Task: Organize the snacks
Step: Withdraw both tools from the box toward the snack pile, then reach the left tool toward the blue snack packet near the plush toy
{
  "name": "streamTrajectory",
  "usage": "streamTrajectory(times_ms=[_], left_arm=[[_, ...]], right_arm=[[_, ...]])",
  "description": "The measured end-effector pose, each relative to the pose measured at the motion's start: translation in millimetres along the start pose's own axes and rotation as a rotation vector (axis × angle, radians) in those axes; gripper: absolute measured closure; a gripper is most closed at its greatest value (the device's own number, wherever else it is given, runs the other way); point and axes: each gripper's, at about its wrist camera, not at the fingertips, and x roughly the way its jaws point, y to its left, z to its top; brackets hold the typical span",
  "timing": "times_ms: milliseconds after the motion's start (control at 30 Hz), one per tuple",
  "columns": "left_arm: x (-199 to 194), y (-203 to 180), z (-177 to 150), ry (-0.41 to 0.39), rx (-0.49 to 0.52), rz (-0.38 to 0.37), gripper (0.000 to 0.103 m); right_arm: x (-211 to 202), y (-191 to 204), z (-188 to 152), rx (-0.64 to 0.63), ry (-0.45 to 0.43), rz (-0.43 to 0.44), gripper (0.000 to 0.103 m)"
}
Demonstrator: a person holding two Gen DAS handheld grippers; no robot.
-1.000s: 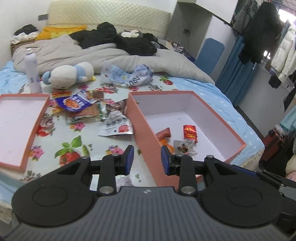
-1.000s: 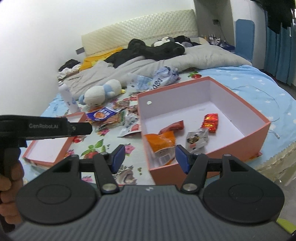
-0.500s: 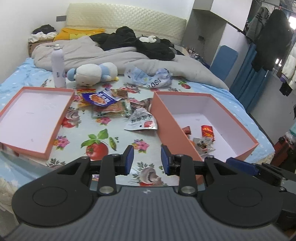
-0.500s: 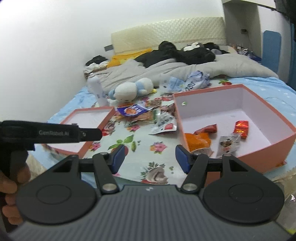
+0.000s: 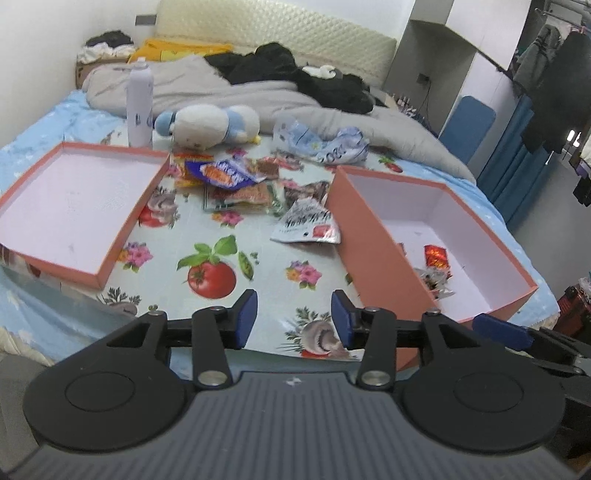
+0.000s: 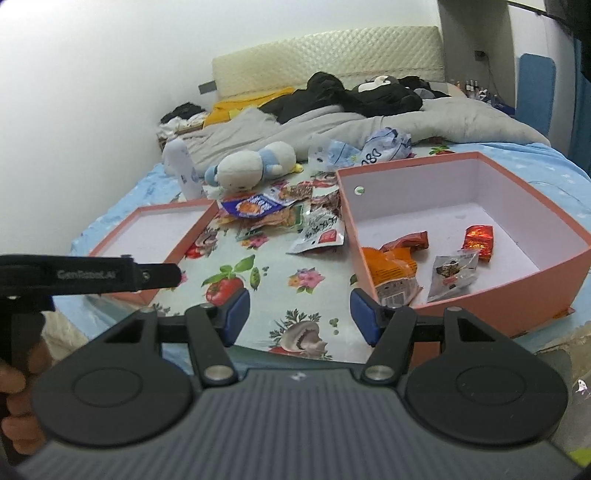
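Ahead of the left claw (image 5: 294, 319), whose matt black plastic arms carry blue pads, lies a smooth printed cloth (image 5: 258, 258). Glossy crinkled foil snack packets (image 5: 306, 227) sit beyond it. To the right stands a matt salmon cardboard box (image 6: 517, 273), with a soft plush toy (image 5: 210, 123) farther off.

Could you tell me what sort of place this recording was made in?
Most likely a home bedroom: the snacks lie on a bed with a padded headboard, a rumpled grey duvet and hanging clothes nearby.

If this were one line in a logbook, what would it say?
left gripper: open, empty | right gripper: open, empty | deep box: four snack packets inside | loose snacks: piled between deep box and shallow lid
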Motion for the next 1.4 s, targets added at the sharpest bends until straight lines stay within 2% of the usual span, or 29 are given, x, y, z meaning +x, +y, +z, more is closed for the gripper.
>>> streamTrajectory(times_ms=[167, 233, 267, 367, 433, 567, 633, 733, 867, 967, 1033, 1167, 1233, 1400], left_arm=[[22.9, 18.1, 1.8, 0.01, -0.009, -0.011, 0.045], [31.4, 25.9, 3.9, 0.006, -0.022, -0.012, 0.038], [35.5, 30.2, 5.7, 0.003, -0.03, -0.011, 0.036], [50.9, 44.7, 14.4, 0.002, -0.055, -0.024, 0.028], [63.0, 54.6, 22.3, 0.004, -0.054, -0.032, 0.027], [94.0, 70.3, 41.0, 0.008, -0.021, -0.025, 0.026], [110.9, 83.5, 52.1, 0.006, -0.053, -0.052, 0.026], [136.9, 102.5, 71.9, -0.003, -0.123, -0.008, 0.026], [171.6, 125.3, 97.3, -0.024, -0.216, -0.054, 0.026], [201.2, 137.3, 111.5, -0.008, -0.275, -0.065, 0.027], [220.8, 144.5, 118.1, 0.004, -0.313, -0.069, 0.027], [252.1, 159.1, 123.7, 0.017, -0.39, -0.093, 0.028], [268.8, 169.5, 126.5, 0.026, -0.452, -0.12, 0.033], [307.8, 195.2, 134.1, 0.047, -0.606, -0.164, 0.043]], right_arm=[[20.1, 12.7, 4.2, -0.062, -0.008, -0.011, 0.038], [30.7, 14.5, 8.9, -0.045, -0.014, -0.009, 0.022], [36.0, 16.0, 11.2, -0.04, -0.025, -0.009, 0.02], [57.0, 22.6, 17.8, -0.04, -0.035, -0.035, 0.019], [70.5, 26.7, 21.2, -0.025, -0.038, -0.049, 0.015], [100.5, 37.1, 25.2, -0.017, -0.059, -0.083, 0.014], [114.7, 39.1, 24.2, -0.009, -0.076, -0.102, 0.014], [138.8, 36.4, 23.4, 0.033, -0.063, -0.083, 0.014], [170.2, 33.4, 25.6, 0.09, -0.04, -0.075, 0.015], [192.6, 28.1, 30.4, 0.146, -0.026, -0.006, 0.015], [205.3, 26.6, 34.2, 0.169, -0.026, 0.004, 0.015], [228.7, 27.0, 36.6, 0.185, -0.014, -0.028, 0.017], [241.4, 25.0, 35.8, 0.197, 0.007, -0.049, 0.022], [265.7, 13.5, 31.4, 0.255, 0.058, -0.109, 0.026]])
